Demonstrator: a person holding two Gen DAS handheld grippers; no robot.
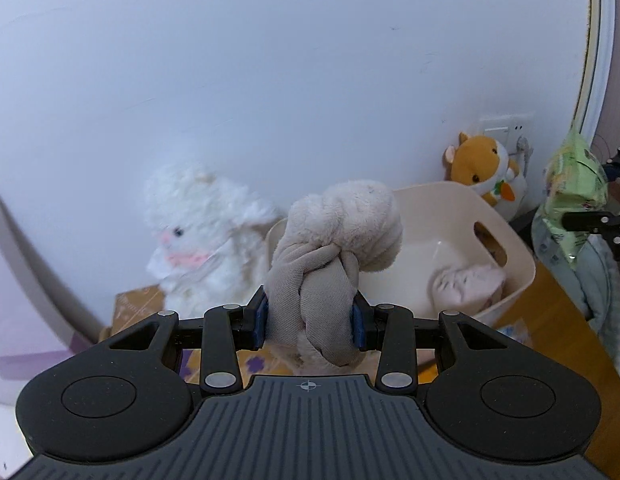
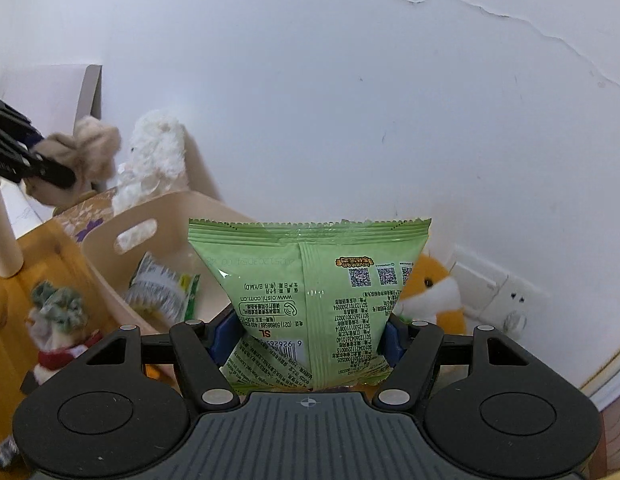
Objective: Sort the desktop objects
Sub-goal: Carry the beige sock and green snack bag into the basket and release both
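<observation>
My left gripper (image 1: pixel 310 322) is shut on a beige plush toy (image 1: pixel 334 248) and holds it up in front of a cream plastic bin (image 1: pixel 506 236). That bin holds a pale pink plush (image 1: pixel 468 286). My right gripper (image 2: pixel 305 340) is shut on a green snack bag (image 2: pixel 310 280), held upright beside a cream bin (image 2: pixel 105 248) that holds another snack packet (image 2: pixel 161 284). The green bag also shows in the left wrist view (image 1: pixel 574 184), and the beige plush in the right wrist view (image 2: pixel 81 156).
A white fluffy plush (image 1: pixel 201 232) leans on the wall left of the bin. An orange hamster plush (image 1: pixel 486 168) sits by a wall socket (image 2: pixel 498 292). A small doll with a red scarf (image 2: pixel 53 332) lies on the wooden desk (image 2: pixel 5 320). A cream cylinder (image 2: pixel 1 232) stands far left.
</observation>
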